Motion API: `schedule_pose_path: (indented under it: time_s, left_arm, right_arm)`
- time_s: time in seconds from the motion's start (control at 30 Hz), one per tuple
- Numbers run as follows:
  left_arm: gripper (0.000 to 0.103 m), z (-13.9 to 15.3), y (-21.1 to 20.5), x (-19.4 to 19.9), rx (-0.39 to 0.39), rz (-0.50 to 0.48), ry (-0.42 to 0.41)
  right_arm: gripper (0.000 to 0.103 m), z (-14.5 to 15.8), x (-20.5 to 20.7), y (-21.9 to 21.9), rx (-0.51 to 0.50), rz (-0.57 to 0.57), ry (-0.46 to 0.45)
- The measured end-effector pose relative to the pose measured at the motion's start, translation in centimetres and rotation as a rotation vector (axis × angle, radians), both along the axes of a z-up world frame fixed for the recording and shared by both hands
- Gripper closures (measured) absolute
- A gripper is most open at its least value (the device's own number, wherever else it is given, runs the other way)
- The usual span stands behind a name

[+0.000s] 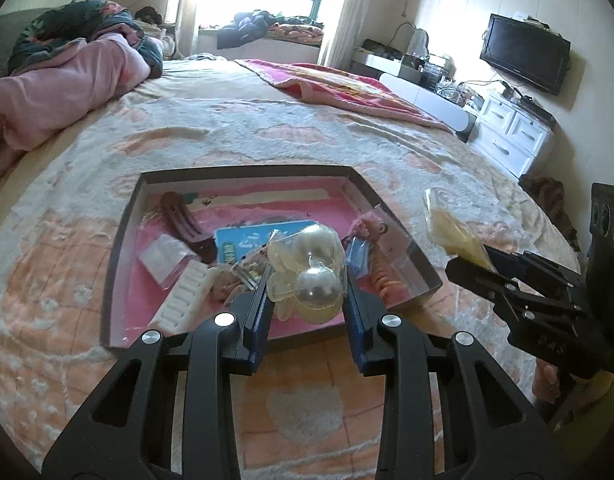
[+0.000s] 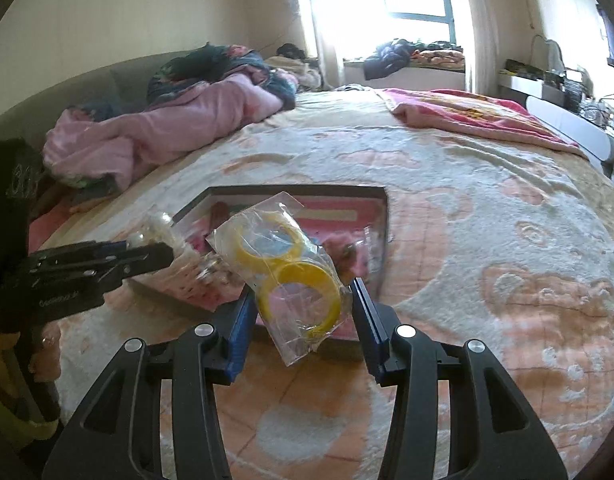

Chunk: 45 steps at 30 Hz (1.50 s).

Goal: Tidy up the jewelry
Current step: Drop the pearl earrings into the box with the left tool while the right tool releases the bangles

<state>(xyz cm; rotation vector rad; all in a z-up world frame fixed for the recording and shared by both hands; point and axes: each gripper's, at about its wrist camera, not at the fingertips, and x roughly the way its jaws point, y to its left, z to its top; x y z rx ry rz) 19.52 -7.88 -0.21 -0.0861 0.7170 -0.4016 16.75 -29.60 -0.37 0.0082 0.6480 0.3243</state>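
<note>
A shallow dark-rimmed tray (image 1: 121,236) with a pink floor lies on the bed and holds several packets, a hair clip (image 1: 187,226) and a white ridged holder (image 1: 185,300). My left gripper (image 1: 307,300) is shut on a clear bag of pearl-white baubles (image 1: 309,270), held over the tray's near edge. My right gripper (image 2: 301,308) is shut on a clear bag of yellow rings (image 2: 295,272), held above the tray's near right corner (image 2: 381,200). The right gripper with its bag also shows in the left wrist view (image 1: 467,258). The left gripper shows in the right wrist view (image 2: 163,254).
The tray sits on a fluffy peach-and-cream bedspread (image 1: 267,136). A pink quilt (image 1: 59,92) is heaped at the far left, a red blanket (image 1: 347,88) at the far right. White drawers (image 1: 511,136) and a TV (image 1: 525,54) stand beyond the bed's right edge.
</note>
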Motion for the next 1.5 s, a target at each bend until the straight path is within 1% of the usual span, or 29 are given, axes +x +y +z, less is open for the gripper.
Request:
schedule_pose_path:
  time_s: [0.23,0.6,0.77,1.0,1.23,1.33,1.5]
  left_arm:
    - [0.078,-0.7,-0.7,1.0,0.008,-0.01,0.006]
    - [0.078,-2.4,-0.5,2.9,0.0,0.002,0.037]
    - [0.078,-3.1,-0.8,3.6,-0.002,-0.011,0.048]
    - [0.078,-4.1,-1.3,4.2,0.009,-0.036,0.061]
    - [0.078,-4.8,-1.4,4.4,0.013,-0.041,0.078]
    - [0.078,-5.0,-1.5,4.5,0.015,-0.046,0.08]
    - [0.078,-5.4,-1.5,4.6,0.019,-0.05,0.086]
  right_arm:
    - [0.059,0.0,1.1,-0.9,-0.007,-0.043,-0.01]
    - [0.059,-0.5,3.3,-1.1,-0.025,-0.068,-0.001]
    - [0.059,-0.8,4.3,-0.9,-0.04,-0.051,0.015]
    - [0.058,-2.1,5.8,0.1,-0.08,-0.02,0.051]
    - [0.058,-3.4,7.0,0.8,-0.092,0.006,0.091]
    - [0.058,-4.0,7.1,0.8,-0.067,0.012,0.115]
    - [0.058,-4.6,6.9,1.1,-0.081,0.02,0.124]
